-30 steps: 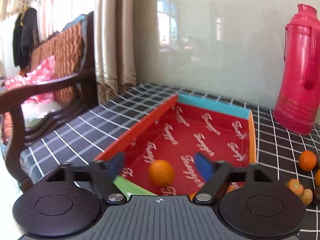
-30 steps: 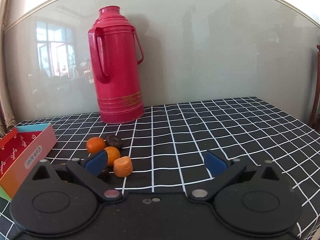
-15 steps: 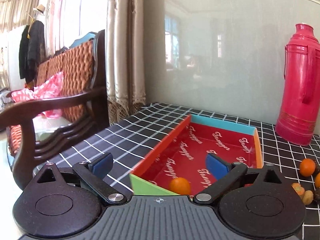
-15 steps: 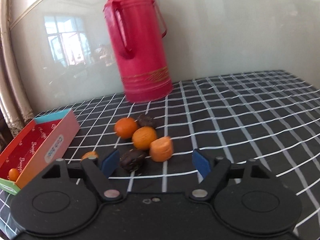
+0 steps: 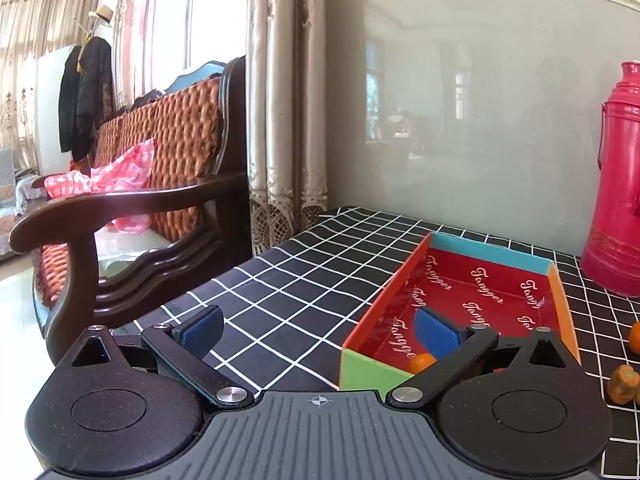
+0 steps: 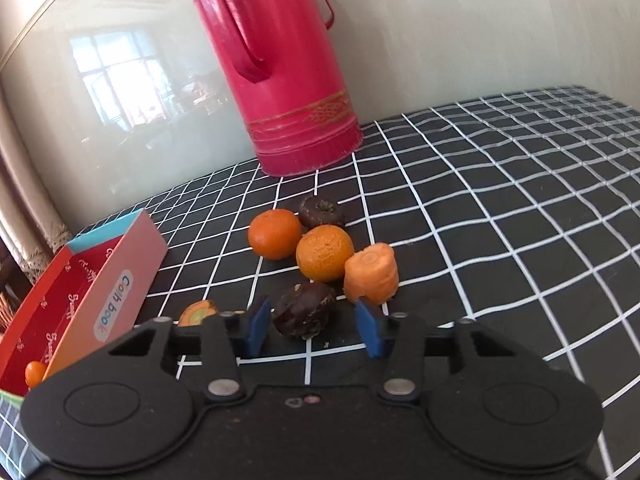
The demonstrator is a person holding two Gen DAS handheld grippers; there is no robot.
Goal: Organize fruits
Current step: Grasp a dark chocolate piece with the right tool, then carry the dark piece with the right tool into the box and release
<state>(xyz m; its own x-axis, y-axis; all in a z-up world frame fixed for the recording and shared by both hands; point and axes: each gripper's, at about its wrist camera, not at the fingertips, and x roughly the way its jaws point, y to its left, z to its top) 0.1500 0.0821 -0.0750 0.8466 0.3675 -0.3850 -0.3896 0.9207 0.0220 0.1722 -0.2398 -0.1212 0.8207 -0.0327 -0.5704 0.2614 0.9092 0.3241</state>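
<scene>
Right hand-held gripper (image 6: 310,330) moved in low since earlier frame, blue pads now flanking dark wrinkled round fruit (image 6: 305,309) on checked black counter (image 6: 500,216), released, not yet clenched. Left hand-held gripper (image 5: 316,330) pulled back, spread, empty. Small orange fruit (image 5: 422,362) sits in shallow red cardboard tray (image 5: 486,294). Step: second pick. Next: clench, lift, carry left to tray.

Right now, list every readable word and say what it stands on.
"Tangger": repeated in white script on the red inside floor of the box.
"Cash book": on the white oval label on the box's pink outer side; the first word is blurred.
The red thermos bears only a gold band.
</scene>
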